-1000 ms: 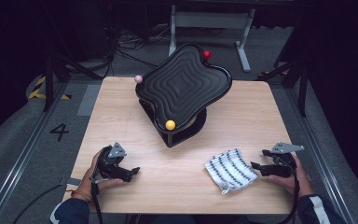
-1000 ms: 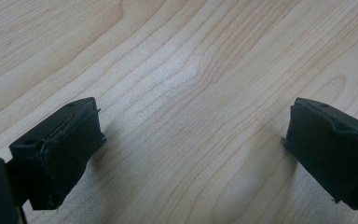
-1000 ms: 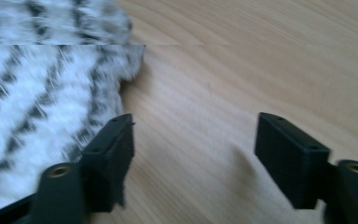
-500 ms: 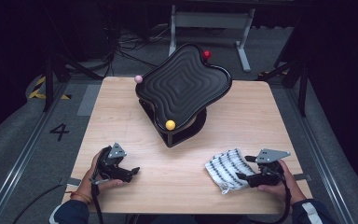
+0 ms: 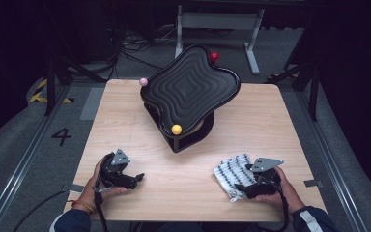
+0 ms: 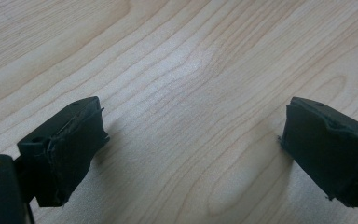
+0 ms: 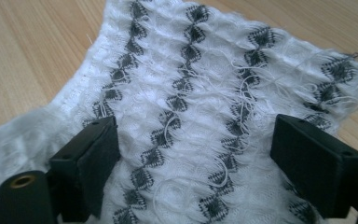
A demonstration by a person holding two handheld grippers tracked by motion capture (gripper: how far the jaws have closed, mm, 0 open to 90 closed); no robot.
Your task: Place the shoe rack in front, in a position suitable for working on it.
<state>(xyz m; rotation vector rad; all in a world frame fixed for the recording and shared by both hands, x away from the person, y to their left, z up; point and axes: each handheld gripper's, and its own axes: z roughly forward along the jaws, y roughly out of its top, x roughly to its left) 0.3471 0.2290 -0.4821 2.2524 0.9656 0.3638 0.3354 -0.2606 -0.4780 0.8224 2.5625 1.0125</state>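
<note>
Nothing is gripped yet, by the look of it. The right gripper hovers over the white knitted cloth at the table's near right, jaws spread wide. The left gripper gapes empty over the pale wooden table. A tilted black wavy tray stands beyond; dark room, cables on grey floor.

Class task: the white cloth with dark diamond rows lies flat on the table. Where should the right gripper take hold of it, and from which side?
Take the cloth at its near edge, coming from the person's side. It lies limp and flat, and the open right gripper already straddles that edge, so closing would probably pinch a fold.
</note>
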